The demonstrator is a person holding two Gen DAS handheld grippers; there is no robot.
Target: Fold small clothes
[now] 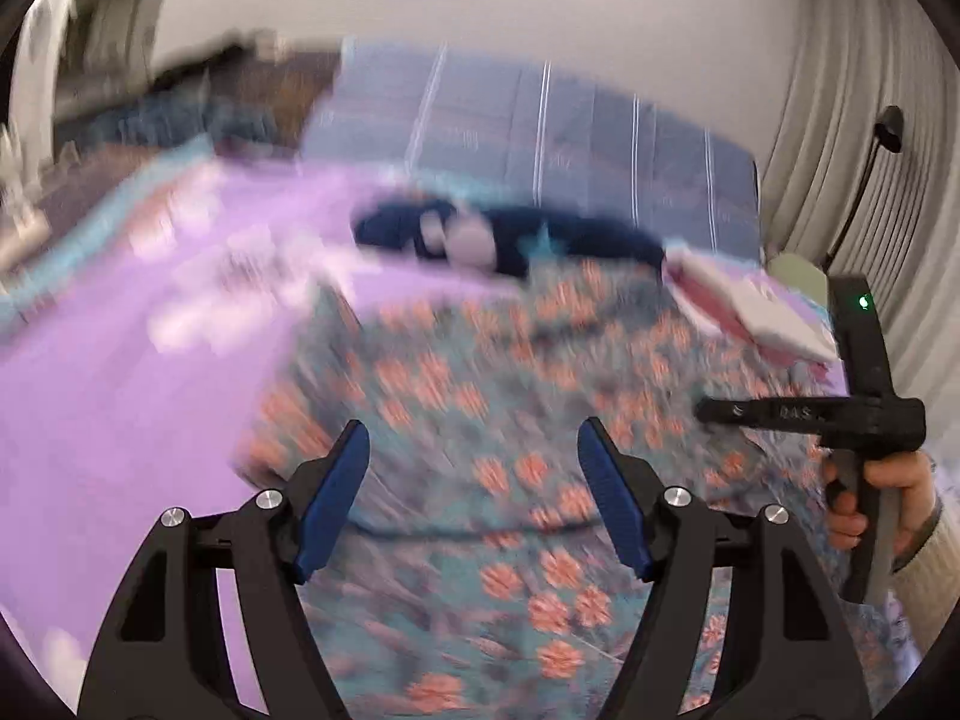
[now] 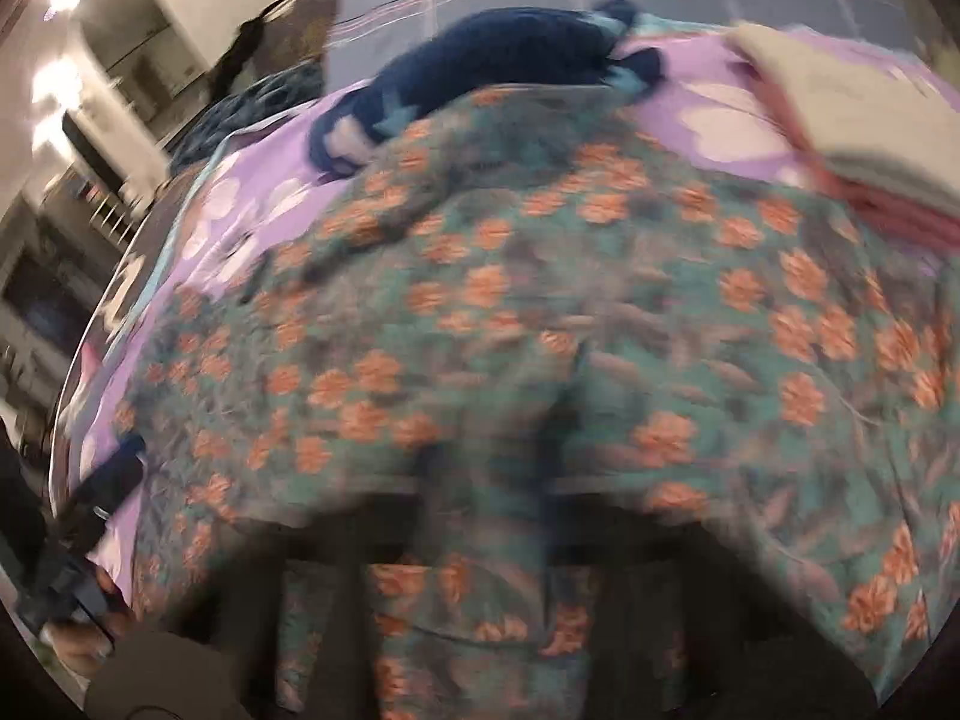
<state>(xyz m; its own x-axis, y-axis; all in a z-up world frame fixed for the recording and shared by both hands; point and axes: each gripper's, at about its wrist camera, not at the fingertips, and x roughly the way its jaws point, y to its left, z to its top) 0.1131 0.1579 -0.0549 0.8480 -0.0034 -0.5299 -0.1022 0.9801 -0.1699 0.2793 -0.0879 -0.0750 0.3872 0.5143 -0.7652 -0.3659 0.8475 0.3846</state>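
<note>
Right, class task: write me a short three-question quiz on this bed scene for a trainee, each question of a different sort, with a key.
1. True or false: the left gripper is open, with nothing between its fingers.
2. What lies just past the far edge of the floral garment? A) a dark blue garment B) a shoe C) a book
3. Fill in: in the left wrist view, the folded pile sits toward the ___ side of the picture.

Key: 1 true; 2 A; 3 right.
</note>
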